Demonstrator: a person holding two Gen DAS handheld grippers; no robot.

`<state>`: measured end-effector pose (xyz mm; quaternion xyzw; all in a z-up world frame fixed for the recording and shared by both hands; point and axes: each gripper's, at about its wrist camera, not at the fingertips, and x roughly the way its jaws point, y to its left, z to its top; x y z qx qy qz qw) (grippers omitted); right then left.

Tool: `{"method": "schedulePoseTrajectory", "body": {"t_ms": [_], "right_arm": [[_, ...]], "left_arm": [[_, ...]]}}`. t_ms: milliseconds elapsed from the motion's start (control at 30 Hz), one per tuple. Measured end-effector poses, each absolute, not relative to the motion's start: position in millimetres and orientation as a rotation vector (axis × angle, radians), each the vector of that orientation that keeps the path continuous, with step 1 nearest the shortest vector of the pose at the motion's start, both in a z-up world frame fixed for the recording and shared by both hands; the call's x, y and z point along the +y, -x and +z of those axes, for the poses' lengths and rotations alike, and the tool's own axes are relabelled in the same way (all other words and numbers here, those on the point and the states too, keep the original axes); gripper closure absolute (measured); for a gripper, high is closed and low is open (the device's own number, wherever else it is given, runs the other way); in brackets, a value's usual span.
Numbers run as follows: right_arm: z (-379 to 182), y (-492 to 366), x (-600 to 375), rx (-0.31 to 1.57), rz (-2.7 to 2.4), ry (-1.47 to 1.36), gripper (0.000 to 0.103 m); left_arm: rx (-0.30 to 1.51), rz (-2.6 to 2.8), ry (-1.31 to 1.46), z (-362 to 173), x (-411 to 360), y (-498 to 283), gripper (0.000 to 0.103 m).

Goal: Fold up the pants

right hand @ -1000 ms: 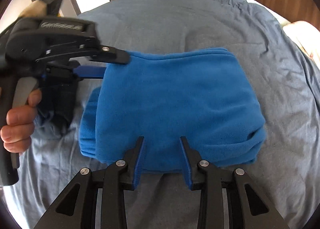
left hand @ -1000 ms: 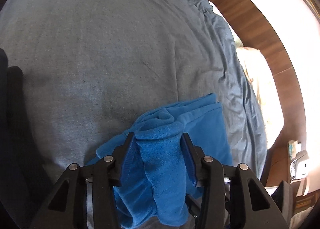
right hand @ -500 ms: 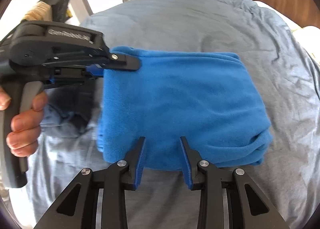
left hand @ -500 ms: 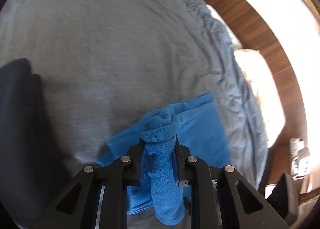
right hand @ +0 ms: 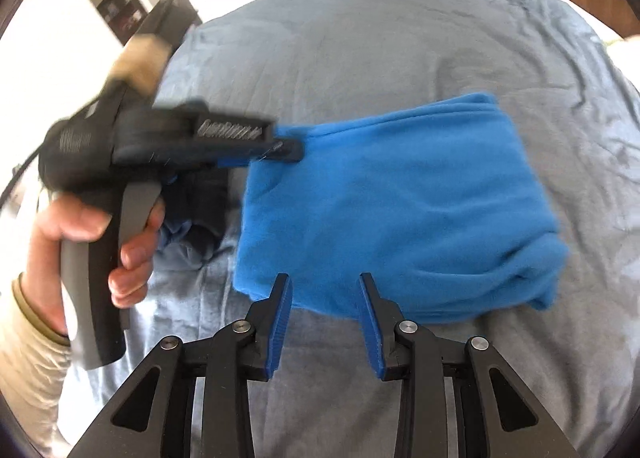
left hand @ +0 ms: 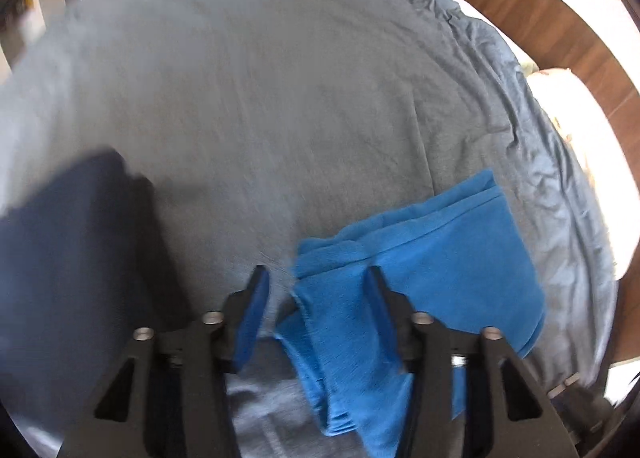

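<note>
The blue fleece pants (right hand: 400,197) lie folded into a thick rectangle on the grey-blue bed cover (right hand: 400,37). My left gripper (left hand: 316,274) hovers over their corner with its jaws opening. A bunched fold of the pants (left hand: 440,266) hangs loosely between the fingers, nearer the right one, and the pads do not press it. In the right wrist view the left gripper (right hand: 286,147) reaches the pants' far left corner, held by a person's hand (right hand: 120,242). My right gripper (right hand: 323,294) stands open just above the pants' near edge, holding nothing.
A dark navy garment (left hand: 72,238) lies on the bed cover (left hand: 280,77) left of the pants. A pale pillow (left hand: 572,105) and a wooden headboard (left hand: 520,5) lie to the right. Hanging clothes and furniture stand beyond the bed's far edge.
The left gripper squeezed a bunch of the blue fabric, then spread its fingers, and the bunch has slackened. The left hand has lifted and tilted. The right gripper's gap is unchanged.
</note>
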<state>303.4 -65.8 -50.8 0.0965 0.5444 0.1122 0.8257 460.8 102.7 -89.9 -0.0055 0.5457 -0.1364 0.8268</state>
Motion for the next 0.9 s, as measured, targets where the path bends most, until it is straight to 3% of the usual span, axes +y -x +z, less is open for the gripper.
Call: {"method": "schedulePoseTrajectory", "body": {"t_ms": [133,267,633,900], "right_arm": [[-23,-293,-103,1.066,0.128,-0.235,0.062],[-10,-282,-147,1.004,-0.032,-0.292,0.062],[-70,-286,-187,1.121,0.084,-0.062,0.062],[-92,-299,-209,1.137,0.237,-0.029,0.062]], "left_arm": [[1.091,-0.342,-0.056,-59,89,-448,0.051],[1.042,-0.435,-0.141,-41,55,-452,0.05],[0.99,-0.597,-0.419,-61,-67,-491,0.05],[1.102,-0.619,-0.453,-90,-108,-524,0.05]]}}
